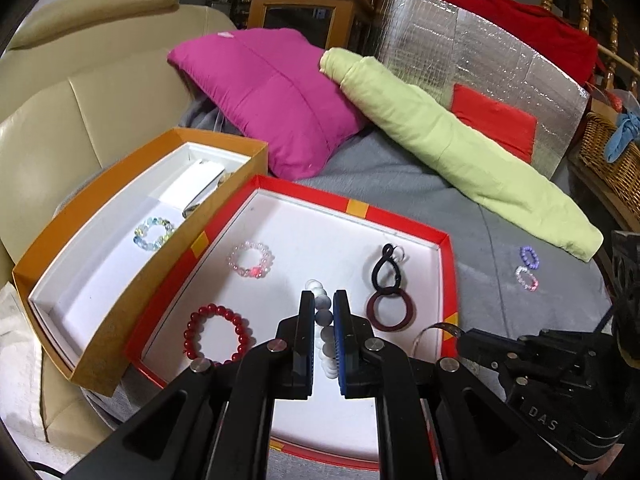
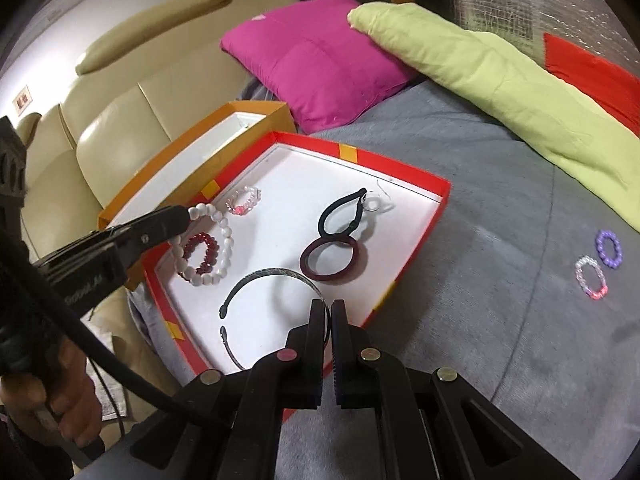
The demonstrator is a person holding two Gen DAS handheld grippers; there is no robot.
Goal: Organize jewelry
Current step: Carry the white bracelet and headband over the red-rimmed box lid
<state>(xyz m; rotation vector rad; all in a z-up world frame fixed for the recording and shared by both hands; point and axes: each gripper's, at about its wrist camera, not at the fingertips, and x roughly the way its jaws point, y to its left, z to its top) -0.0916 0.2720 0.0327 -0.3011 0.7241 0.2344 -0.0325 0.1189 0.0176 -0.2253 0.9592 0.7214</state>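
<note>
A: Left wrist view first. What sits between the jaws?

B: The left gripper (image 1: 323,314) is clamped on a white bead bracelet (image 1: 325,330), which hangs as a string running near to far between the pads. It hovers over the red tray (image 1: 447,264), with the red bead bracelet (image 1: 218,334) to the left and the dark ring (image 1: 391,311) to the right (the black hair tie (image 1: 385,270) touches that ring on its far side).

A: And the orange box (image 1: 120,300)?

B: Just left of the tray, touching it, holding a pale blue-green bracelet (image 1: 154,233). The gripper points down and forward at the tray floor.

A: Right wrist view?

B: The right gripper (image 2: 330,322) is closed on a thin black headband (image 2: 276,276), pinching its near-right arc; the open ends point left. The band lies over the tray's near part. The white bracelet dangles as a loop over the red one.

A: What remains outside?

B: A purple bracelet (image 2: 609,249) and a clear pink one (image 2: 591,278) lie on the grey blanket (image 2: 480,240), well right of the tray. The right hand is nearer, I judge.
</note>
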